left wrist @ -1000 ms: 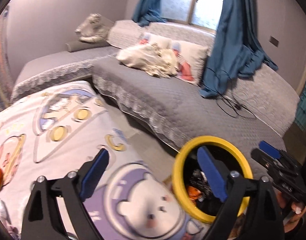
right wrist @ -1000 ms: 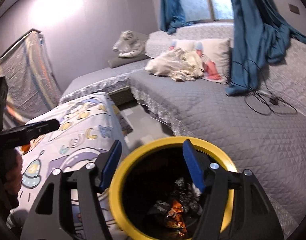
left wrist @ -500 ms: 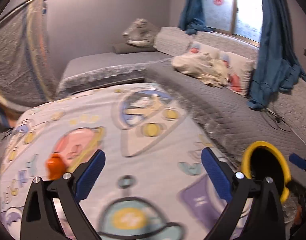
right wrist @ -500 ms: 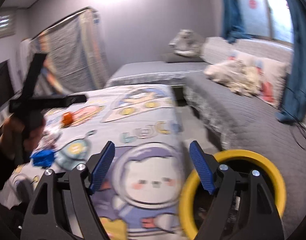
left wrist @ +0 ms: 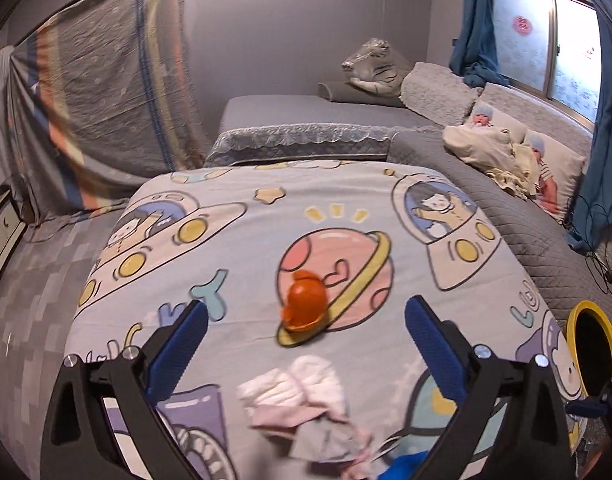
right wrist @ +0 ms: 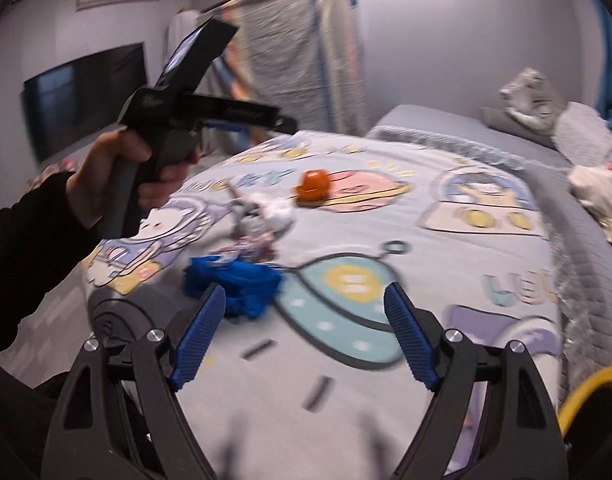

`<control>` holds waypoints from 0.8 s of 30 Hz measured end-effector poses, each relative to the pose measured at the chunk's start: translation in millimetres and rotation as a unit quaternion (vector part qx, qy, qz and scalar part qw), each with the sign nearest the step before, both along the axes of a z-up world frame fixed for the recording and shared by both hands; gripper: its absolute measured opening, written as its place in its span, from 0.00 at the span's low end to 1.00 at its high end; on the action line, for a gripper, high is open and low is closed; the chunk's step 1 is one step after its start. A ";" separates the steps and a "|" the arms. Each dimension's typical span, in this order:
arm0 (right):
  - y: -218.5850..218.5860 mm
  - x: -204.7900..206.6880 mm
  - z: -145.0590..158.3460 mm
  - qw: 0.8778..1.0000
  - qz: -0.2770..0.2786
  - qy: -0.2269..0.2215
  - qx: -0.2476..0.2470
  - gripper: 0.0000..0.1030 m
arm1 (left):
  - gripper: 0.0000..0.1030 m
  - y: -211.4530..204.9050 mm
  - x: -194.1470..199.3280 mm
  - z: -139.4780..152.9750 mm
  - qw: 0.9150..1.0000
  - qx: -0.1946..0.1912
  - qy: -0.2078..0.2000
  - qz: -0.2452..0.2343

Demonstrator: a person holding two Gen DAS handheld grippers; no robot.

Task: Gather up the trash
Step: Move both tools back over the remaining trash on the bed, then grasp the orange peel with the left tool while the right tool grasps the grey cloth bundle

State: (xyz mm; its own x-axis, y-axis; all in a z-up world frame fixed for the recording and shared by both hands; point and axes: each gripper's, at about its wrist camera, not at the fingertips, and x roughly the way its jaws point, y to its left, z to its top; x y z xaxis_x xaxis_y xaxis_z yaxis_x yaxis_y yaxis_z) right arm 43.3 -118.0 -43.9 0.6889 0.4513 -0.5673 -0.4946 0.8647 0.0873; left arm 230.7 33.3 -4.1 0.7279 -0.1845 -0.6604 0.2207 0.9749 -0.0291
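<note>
Both grippers open above the cartoon bedspread [left wrist: 346,208]; trash lies loose on it.

The left gripper [left wrist: 306,340] and right gripper [right wrist: 303,332] are held with fingers apart, the jaws having just been opening, nothing between them. An orange piece [left wrist: 306,306] lies at the bedspread's centre, crumpled white wrappers [left wrist: 301,404] and a blue scrap [right wrist: 237,284] nearer. A yellow-rimmed bin [left wrist: 594,348] stands beside its right edge.

Open bedspread ahead of both grippers

Ahead of the left gripper [left wrist: 306,344], only crumpled tissue [left wrist: 301,388] and orange peel [left wrist: 306,304] interrupt the bedspread [left wrist: 346,196]; yellow-rimmed bin [left wrist: 594,344] stands far right.
</note>
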 end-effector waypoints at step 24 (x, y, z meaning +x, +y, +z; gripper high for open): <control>102.3 94.8 -30.8 0.996 0.020 0.092 -0.007 0.69 | 0.92 73.0 14.1 -41.0 0.999 -0.038 0.028 0.026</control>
State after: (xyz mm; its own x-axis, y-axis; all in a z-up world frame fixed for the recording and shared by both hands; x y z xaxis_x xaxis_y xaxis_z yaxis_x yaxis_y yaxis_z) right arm 138.1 -15.7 -74.8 0.5539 0.4679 -0.6887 -0.5063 0.8459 0.1675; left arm 244.7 106.3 -45.0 0.7004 -0.1974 -0.6860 0.1649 0.9798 -0.1135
